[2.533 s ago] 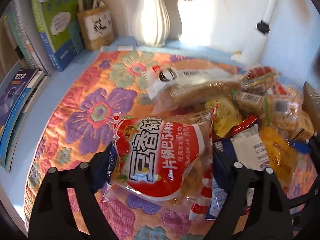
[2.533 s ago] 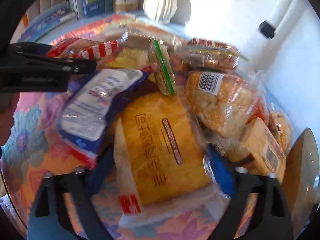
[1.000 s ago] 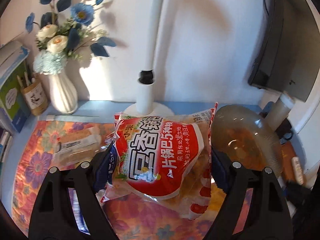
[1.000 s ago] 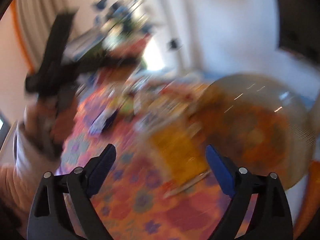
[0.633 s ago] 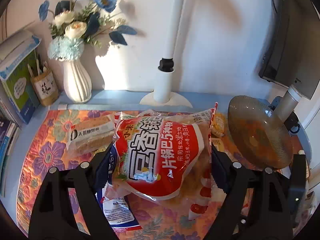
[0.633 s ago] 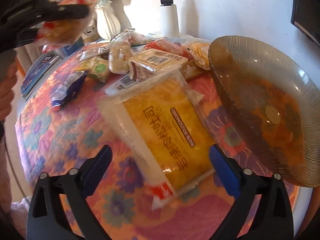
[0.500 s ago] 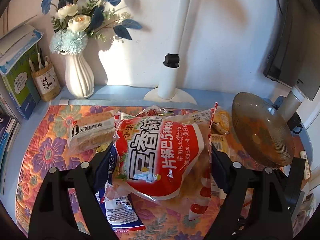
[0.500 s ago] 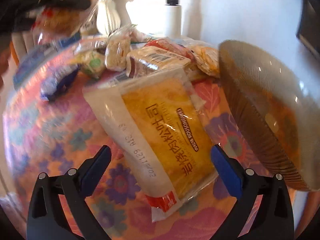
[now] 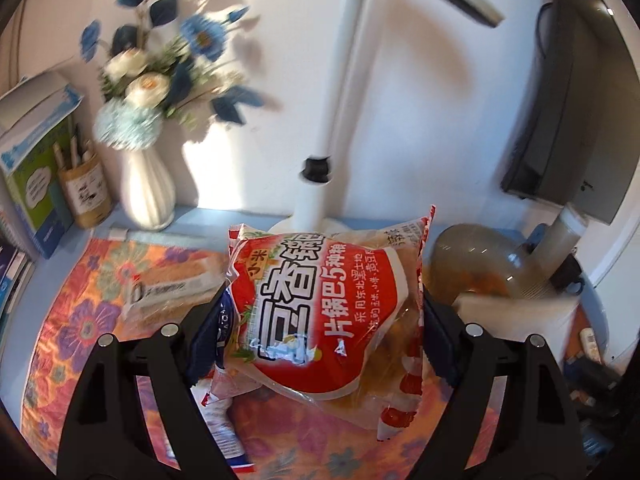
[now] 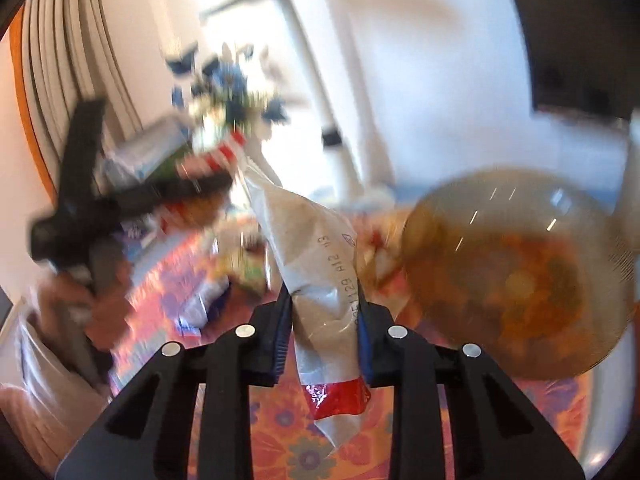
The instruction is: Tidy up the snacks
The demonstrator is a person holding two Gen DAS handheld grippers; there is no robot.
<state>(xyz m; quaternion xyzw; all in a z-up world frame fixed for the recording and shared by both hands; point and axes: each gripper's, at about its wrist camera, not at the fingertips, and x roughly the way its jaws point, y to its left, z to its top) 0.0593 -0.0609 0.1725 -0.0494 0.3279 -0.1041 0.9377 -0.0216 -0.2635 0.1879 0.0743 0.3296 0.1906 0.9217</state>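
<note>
Red-and-clear plastic snack bag (image 9: pixel 320 308), near centre: big white Chinese characters "豆香锅巴", yellow tag "小米", smaller lines too small to read. Clear plastic wrapper with red end (image 10: pixel 320 280): printed date code, partly legible "129 A12 03". Other labels blurred.

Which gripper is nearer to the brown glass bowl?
Right. The right gripper, shut on a clear packet, is just beside the brown glass bowl. The left gripper, holding a red snack bag, is farther across the mat.
</note>
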